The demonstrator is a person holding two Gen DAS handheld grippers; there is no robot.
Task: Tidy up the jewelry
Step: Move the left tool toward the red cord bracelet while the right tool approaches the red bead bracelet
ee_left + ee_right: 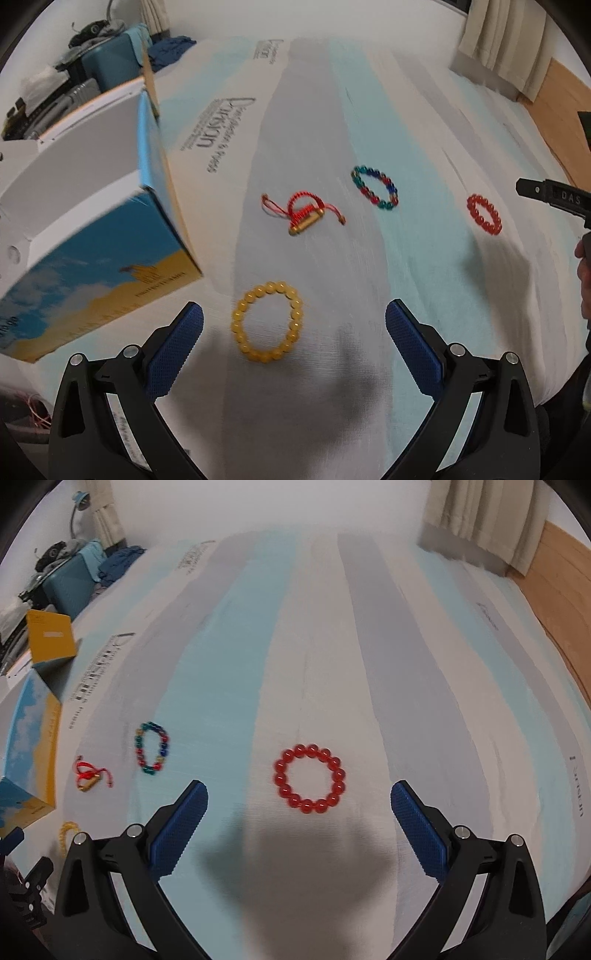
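Note:
Four pieces of jewelry lie on a striped bedsheet (321, 122). A yellow bead bracelet (267, 322) sits just ahead of my left gripper (294, 314), which is open and empty. Farther off lie a red cord bracelet with a gold tube (304, 212), a multicolour bead bracelet (375, 187) and a red bead bracelet (484, 214). In the right wrist view the red bead bracelet (309, 778) lies between the open fingers of my right gripper (299, 792), slightly ahead of the tips. An open blue and yellow box (92, 236) stands at the left.
The box (31, 734) shows at the left edge of the right wrist view, with the multicolour bracelet (152, 747) and red cord bracelet (90, 773) near it. Suitcases and clothes (107, 59) pile up beyond the bed. A curtain (480, 520) and wooden floor (561, 583) lie at the right.

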